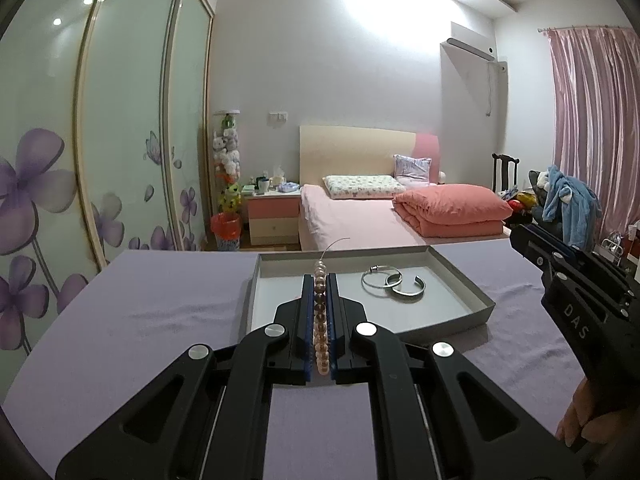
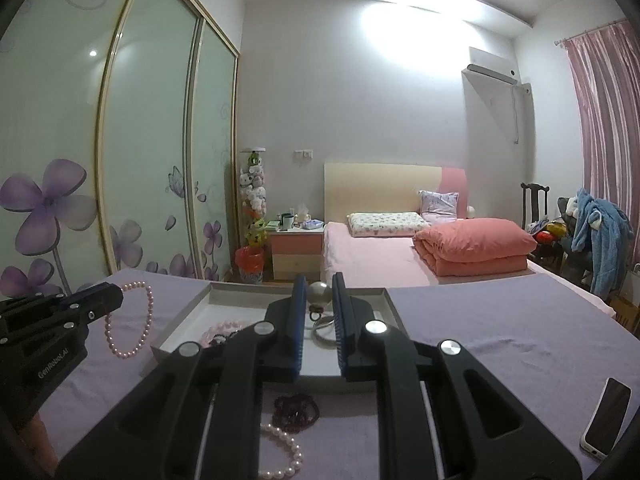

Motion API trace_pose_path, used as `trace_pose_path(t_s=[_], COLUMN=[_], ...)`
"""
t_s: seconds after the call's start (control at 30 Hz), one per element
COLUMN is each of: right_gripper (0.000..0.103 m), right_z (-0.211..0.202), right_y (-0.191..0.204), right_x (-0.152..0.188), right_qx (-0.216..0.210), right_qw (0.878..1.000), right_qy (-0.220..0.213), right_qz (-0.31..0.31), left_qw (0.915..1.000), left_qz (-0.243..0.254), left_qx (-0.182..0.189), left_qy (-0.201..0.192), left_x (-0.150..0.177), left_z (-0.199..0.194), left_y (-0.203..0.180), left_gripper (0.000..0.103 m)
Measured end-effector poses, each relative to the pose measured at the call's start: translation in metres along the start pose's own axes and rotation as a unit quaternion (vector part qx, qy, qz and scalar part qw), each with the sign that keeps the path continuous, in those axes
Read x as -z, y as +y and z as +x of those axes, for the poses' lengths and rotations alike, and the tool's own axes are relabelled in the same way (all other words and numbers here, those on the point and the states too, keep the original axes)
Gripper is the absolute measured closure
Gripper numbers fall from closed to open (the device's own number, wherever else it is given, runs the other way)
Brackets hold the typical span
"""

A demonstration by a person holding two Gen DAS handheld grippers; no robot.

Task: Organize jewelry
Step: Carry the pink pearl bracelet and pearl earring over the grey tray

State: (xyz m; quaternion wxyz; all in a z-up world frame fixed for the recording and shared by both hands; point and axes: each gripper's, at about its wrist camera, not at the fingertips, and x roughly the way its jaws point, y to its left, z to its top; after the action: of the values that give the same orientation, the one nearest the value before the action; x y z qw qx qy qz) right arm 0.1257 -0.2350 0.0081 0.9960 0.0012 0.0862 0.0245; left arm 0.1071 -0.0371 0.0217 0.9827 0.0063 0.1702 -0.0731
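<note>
Legible writing: "DAS" on the body of the right claw [image 1: 520,240] as seen from the left wrist view; "GenRobot.AI" on the body of the left claw [image 2: 114,300] as seen from the right wrist view. No other text can be read.

Left claw [image 1: 320,280]: closed on a pink bead strand [image 1: 320,320], which runs lengthwise between the blue pads; in the right wrist view the same strand [image 2: 132,320] hangs from the claw tip in a loop above the purple-covered counter [image 1: 160,312].

Right claw [image 2: 319,296]: closed on a large pearl [image 2: 319,294] with a small ring below it; what hangs under that ring is partly hidden by the claw body.

Ahead of the left claw sits a grey tray [image 1: 472,284] holding silver bangles [image 1: 392,282], just right of the claw tips. In the right wrist view the tray [image 2: 180,328] lies beneath and ahead of the right claw, with a pink bead bracelet [image 2: 224,328] in it, partly cut off by the claw arm.

Behind the right claw tips, on the counter: a dark red bead coil [image 2: 296,410] touching a white pearl bracelet [image 2: 280,456], both partly hidden by the frame. A phone [image 2: 606,416] lies far right, cut by the lens edge.

Beyond the counter: bed [image 1: 360,224], wardrobe doors [image 1: 120,120], pink curtain [image 1: 592,120]
</note>
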Motion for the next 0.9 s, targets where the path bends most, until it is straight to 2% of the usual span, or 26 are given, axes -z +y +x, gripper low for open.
trace_pose_path(t_s=[0.43, 0.6, 0.7, 0.9], right_gripper=[0.089, 0.089, 0.089, 0.089], right_z=[0.019, 0.038, 0.058, 0.119], right_y=[0.001, -0.003, -0.008, -0.02], right_x=[-0.004, -0.008, -0.01, 0.001], right_qx=[0.006, 0.001, -0.005, -0.021], right_qw=[1.0, 1.0, 1.0, 0.995], right_qy=[-0.006, -0.003, 0.012, 0.089], right_qz=[-0.005, 0.004, 0.015, 0.044], left_qw=[0.9999, 0.9993, 0.9988, 0.9958], left_qz=[-0.014, -0.024, -0.025, -0.035], left_qx=[0.002, 0.015, 0.024, 0.039], left_qy=[0.009, 0.024, 0.034, 0.075], left_x=[-0.005, -0.011, -0.015, -0.015], left_z=[0.019, 0.04, 0.055, 0.098], left_y=[0.006, 0.009, 0.01, 0.013], left_gripper=[0.097, 0.097, 0.097, 0.097])
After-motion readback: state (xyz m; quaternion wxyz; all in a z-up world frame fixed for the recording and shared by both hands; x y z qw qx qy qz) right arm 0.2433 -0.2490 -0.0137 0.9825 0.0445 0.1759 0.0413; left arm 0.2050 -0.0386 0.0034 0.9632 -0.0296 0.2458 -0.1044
